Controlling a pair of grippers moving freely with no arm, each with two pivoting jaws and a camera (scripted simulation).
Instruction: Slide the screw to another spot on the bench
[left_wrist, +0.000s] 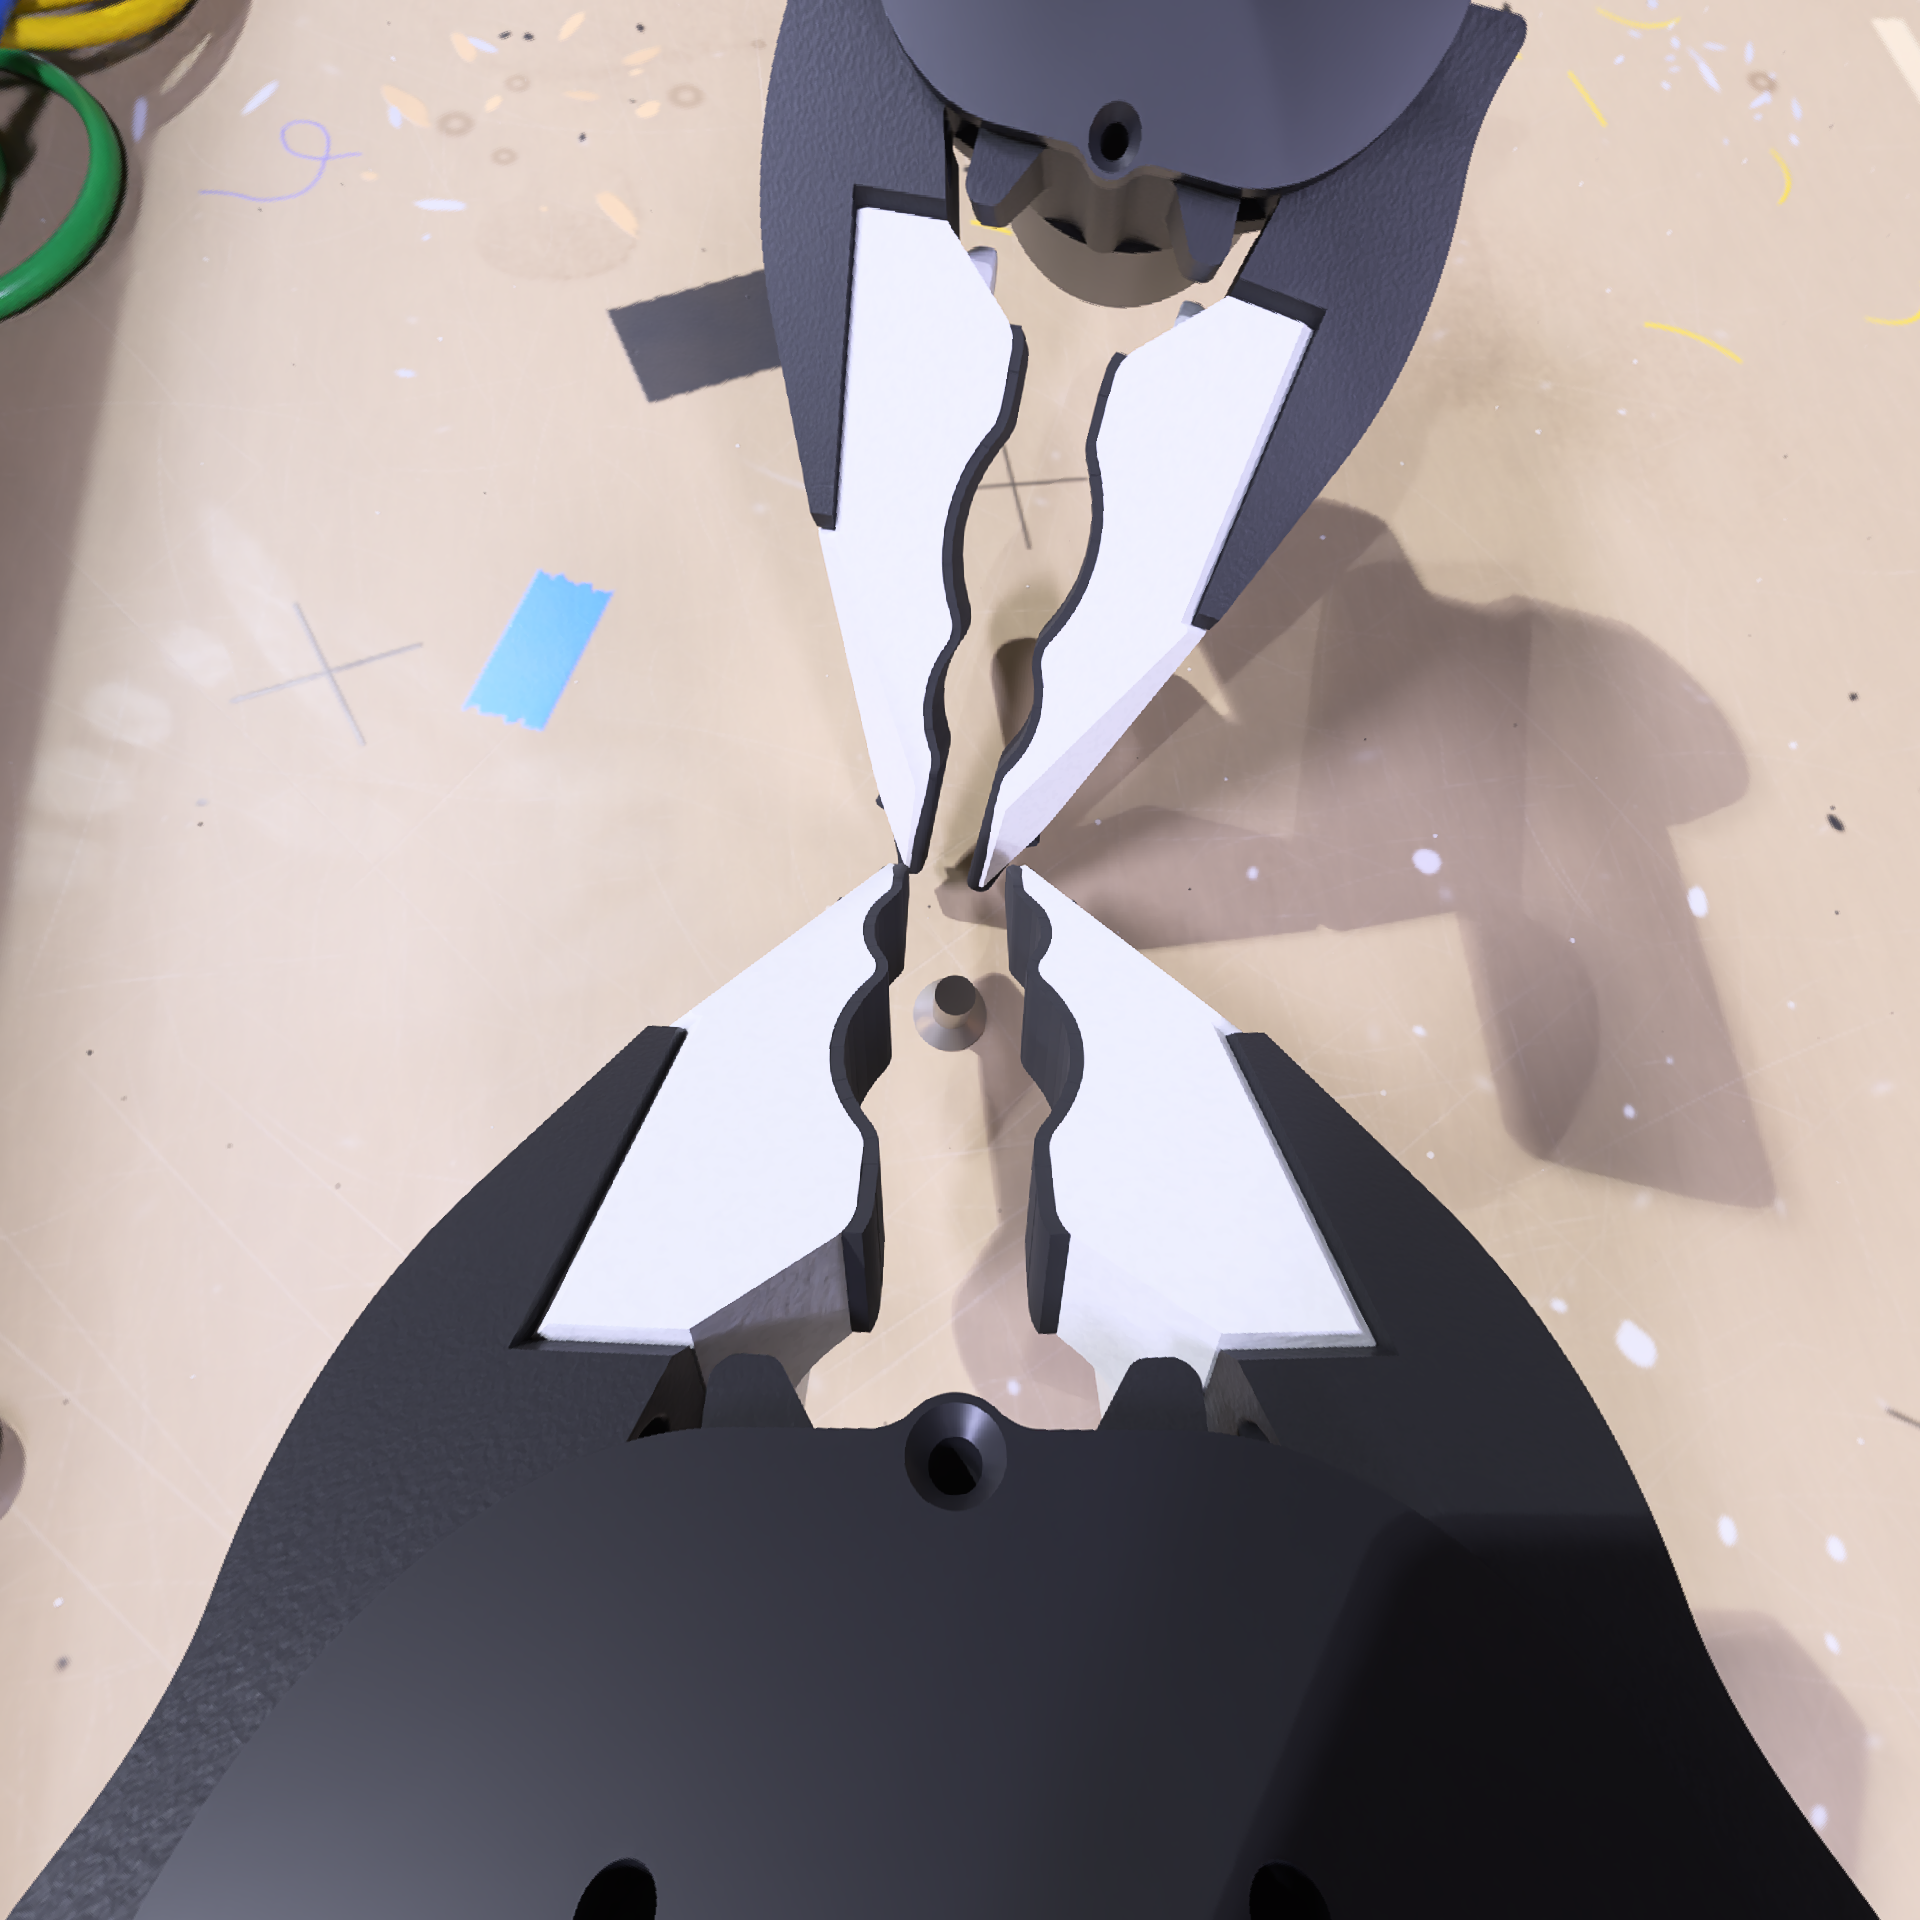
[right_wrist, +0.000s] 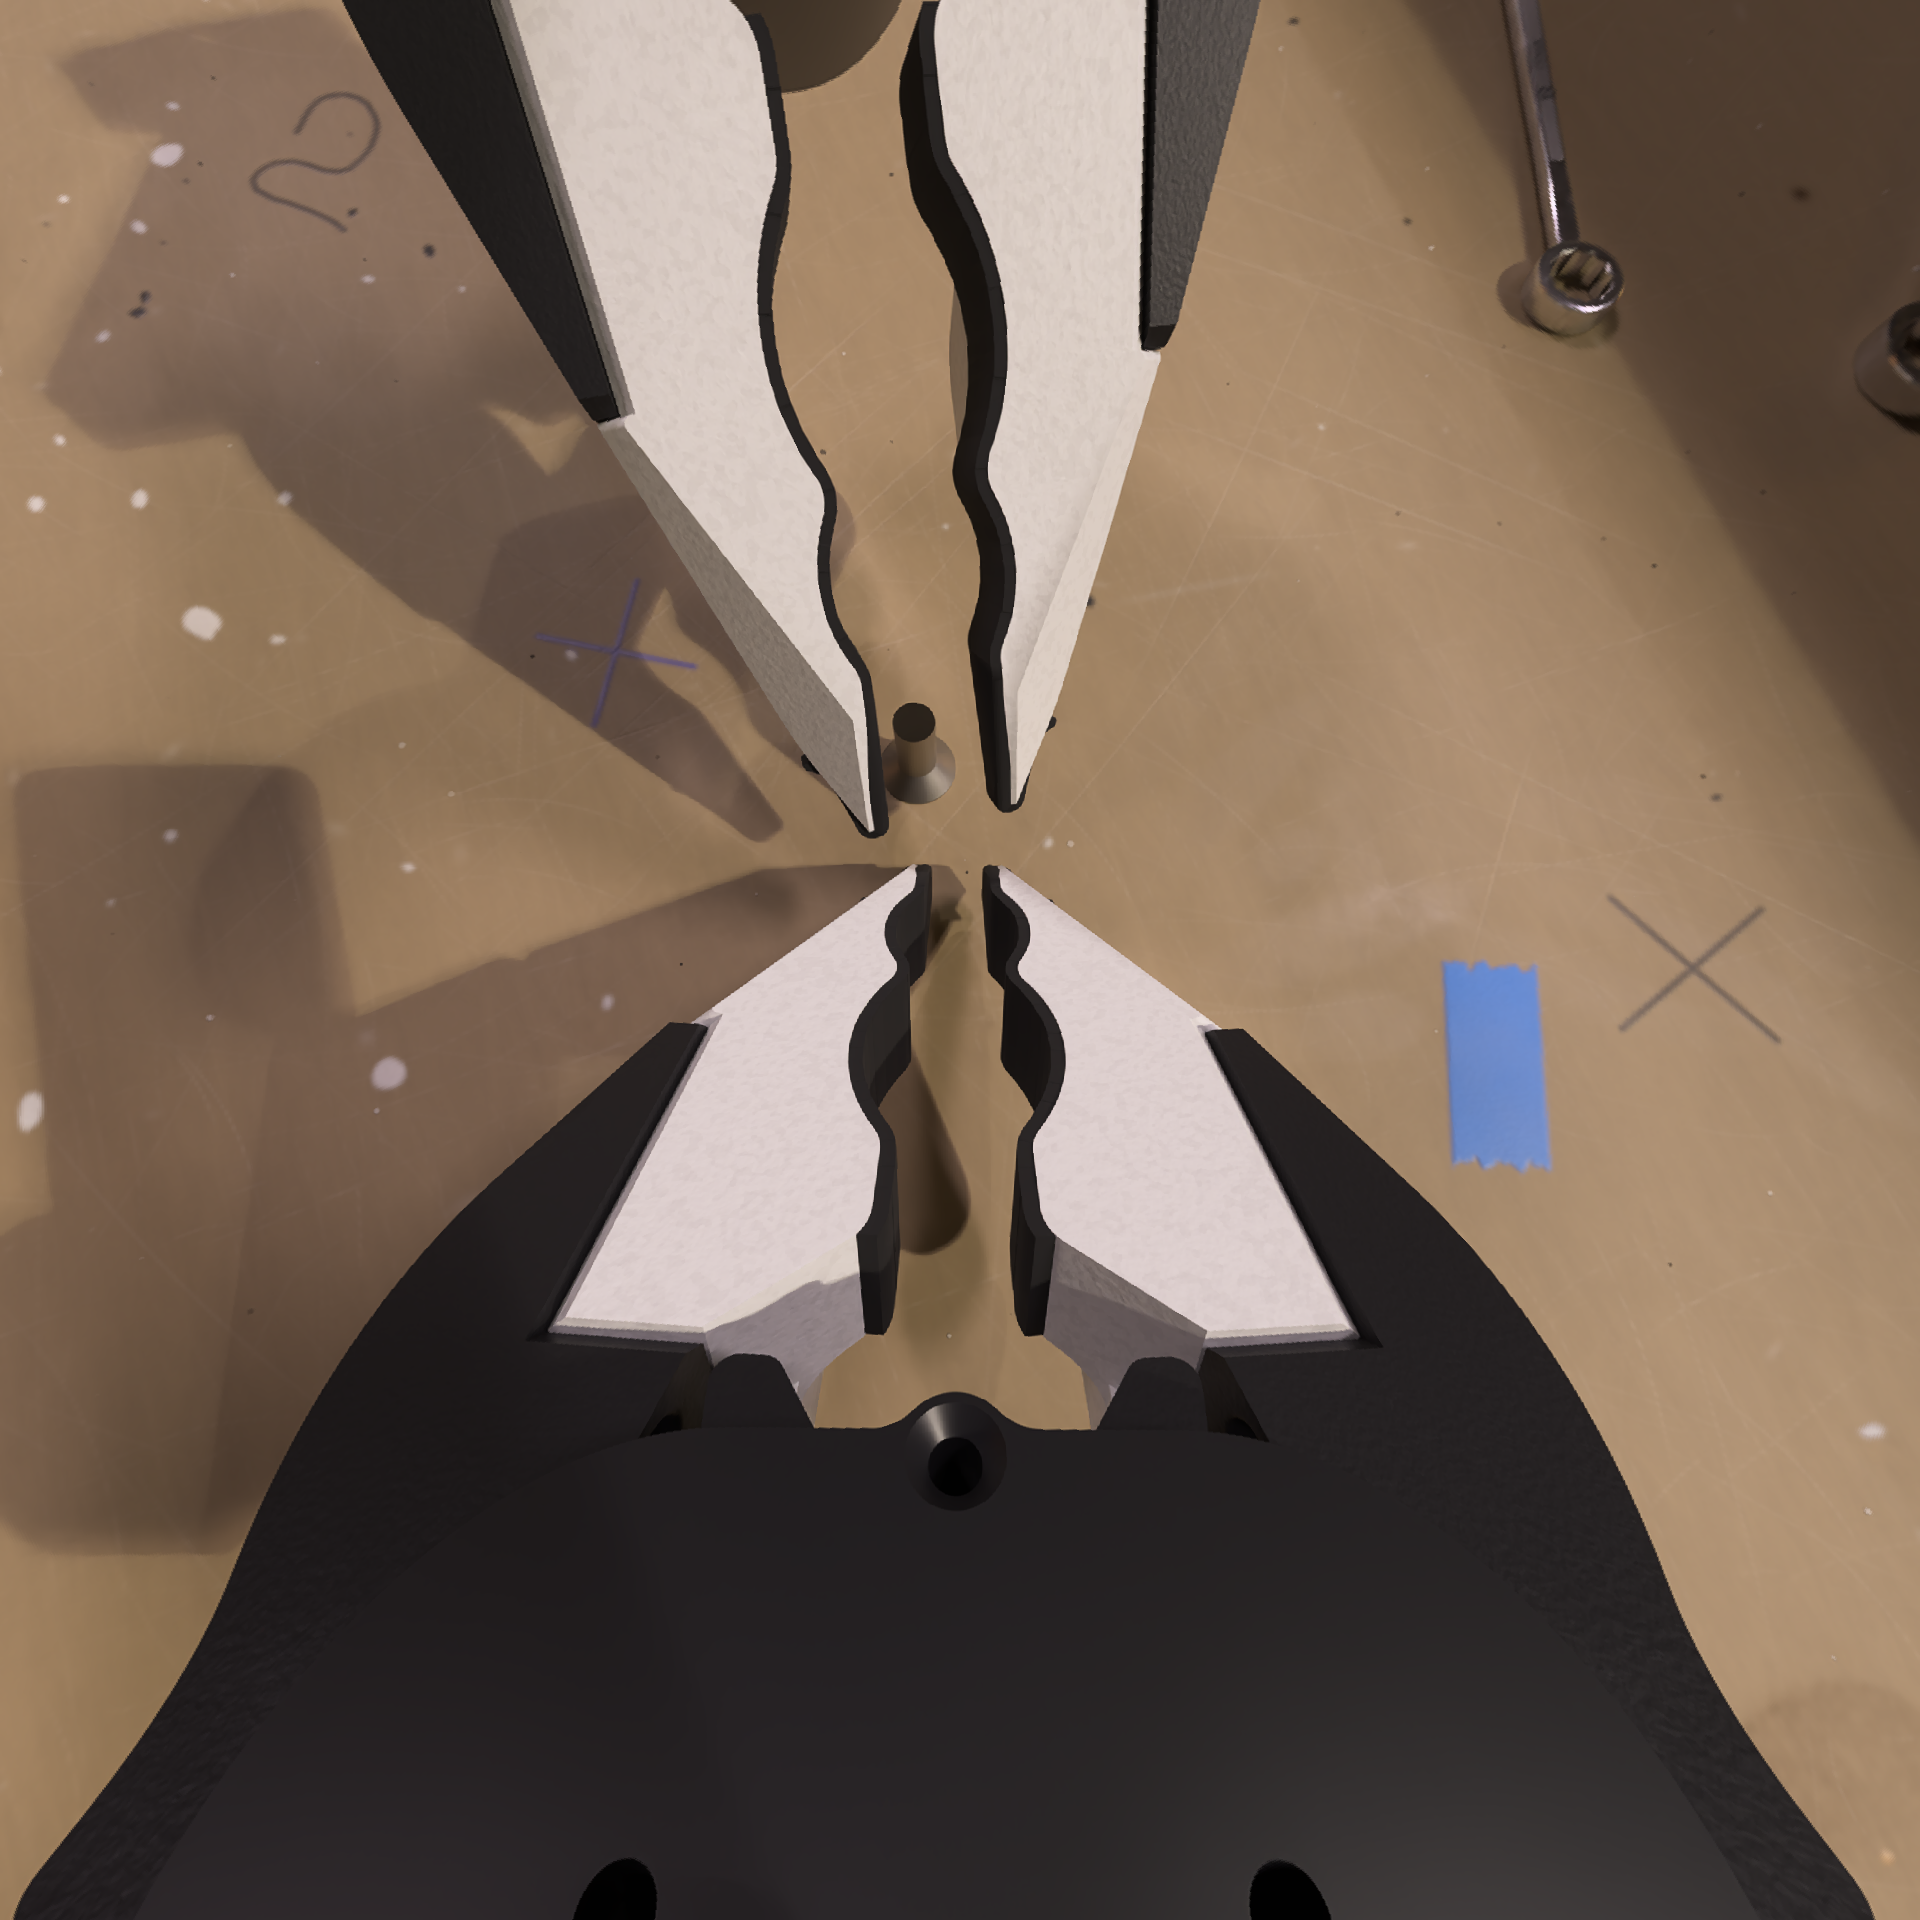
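A small grey screw (left_wrist: 948, 1013) stands head down, shank up, on the tan bench (left_wrist: 312, 1039). It sits between the fingers of my left gripper (left_wrist: 956, 881), just behind the tips. The jaws are narrowly open and a thin gap shows on each side of the screw. My right gripper (left_wrist: 951, 871) faces it tip to tip from the far side, narrowly open and empty. In the right wrist view the screw (right_wrist: 916, 764) shows between the left gripper's tips (right_wrist: 938, 812), just beyond my right gripper (right_wrist: 956, 878).
A strip of blue tape (left_wrist: 537, 649) lies left of the grippers; it also shows in the right wrist view (right_wrist: 1496, 1065). Pencil crosses (left_wrist: 330, 670) mark the bench. A green ring (left_wrist: 62, 197) and yellow cable (left_wrist: 94, 21) lie far left. A metal socket wrench (right_wrist: 1564, 270) lies far right.
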